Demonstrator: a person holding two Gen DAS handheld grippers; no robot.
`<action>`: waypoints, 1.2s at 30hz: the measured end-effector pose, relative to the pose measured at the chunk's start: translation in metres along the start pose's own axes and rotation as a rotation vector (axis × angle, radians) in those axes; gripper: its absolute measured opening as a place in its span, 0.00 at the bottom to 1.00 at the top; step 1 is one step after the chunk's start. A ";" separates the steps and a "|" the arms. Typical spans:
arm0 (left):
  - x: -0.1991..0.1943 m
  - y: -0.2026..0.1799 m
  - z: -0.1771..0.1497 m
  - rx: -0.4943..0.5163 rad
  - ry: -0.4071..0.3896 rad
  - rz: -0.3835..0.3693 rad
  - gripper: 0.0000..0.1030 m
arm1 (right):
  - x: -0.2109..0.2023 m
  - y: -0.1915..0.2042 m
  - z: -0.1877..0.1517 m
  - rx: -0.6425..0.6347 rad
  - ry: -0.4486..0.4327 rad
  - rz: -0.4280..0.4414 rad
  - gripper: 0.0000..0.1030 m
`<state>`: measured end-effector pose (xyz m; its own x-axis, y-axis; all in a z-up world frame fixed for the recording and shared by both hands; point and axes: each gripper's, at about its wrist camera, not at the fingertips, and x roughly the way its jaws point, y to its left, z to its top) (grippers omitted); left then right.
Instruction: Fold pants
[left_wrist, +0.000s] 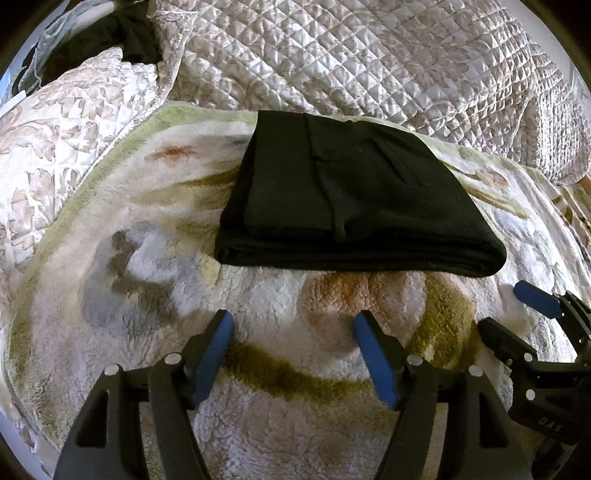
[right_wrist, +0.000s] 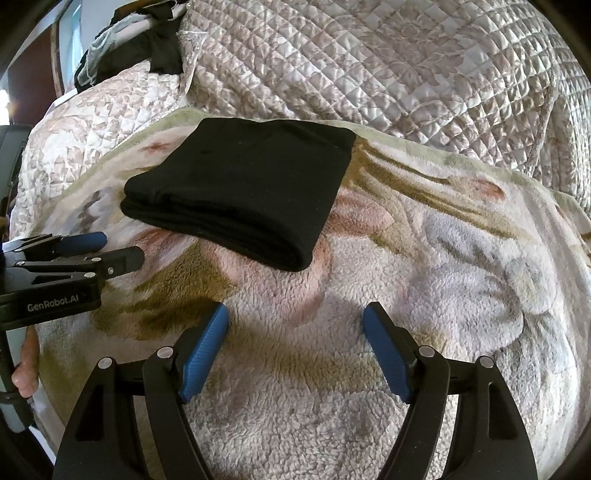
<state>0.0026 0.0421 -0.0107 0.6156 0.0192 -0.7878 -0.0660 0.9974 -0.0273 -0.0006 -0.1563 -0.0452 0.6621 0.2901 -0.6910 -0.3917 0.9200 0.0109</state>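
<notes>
Black pants (left_wrist: 354, 206): folded into a compact layered rectangle, lying flat on a fleecy floral blanket (left_wrist: 147, 280) spread over a quilted bedspread (left_wrist: 369, 55). Long axis runs left to right across the left wrist view; the thick folded edge faces the grippers, and a slanted pocket seam shows on top.

Left gripper (left_wrist: 293, 354): jaws spread wide, nothing between them, poised over bare blanket just short of the pants.

Right gripper (right_wrist: 295, 352): jaws likewise wide apart and empty, beside the left gripper, clear of the pants.
</notes>
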 end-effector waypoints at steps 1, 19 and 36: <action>0.000 -0.001 0.000 0.003 0.003 -0.003 0.73 | 0.000 0.000 0.000 0.001 0.000 0.001 0.74; 0.001 -0.001 0.002 0.010 0.013 -0.003 0.74 | 0.000 -0.001 0.000 0.006 -0.001 0.003 0.74; 0.002 0.000 0.002 0.008 0.017 -0.004 0.75 | 0.000 -0.001 0.000 0.007 -0.002 0.004 0.74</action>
<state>0.0057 0.0423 -0.0110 0.6023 0.0145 -0.7981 -0.0576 0.9980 -0.0253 -0.0002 -0.1574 -0.0454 0.6617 0.2940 -0.6898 -0.3897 0.9208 0.0186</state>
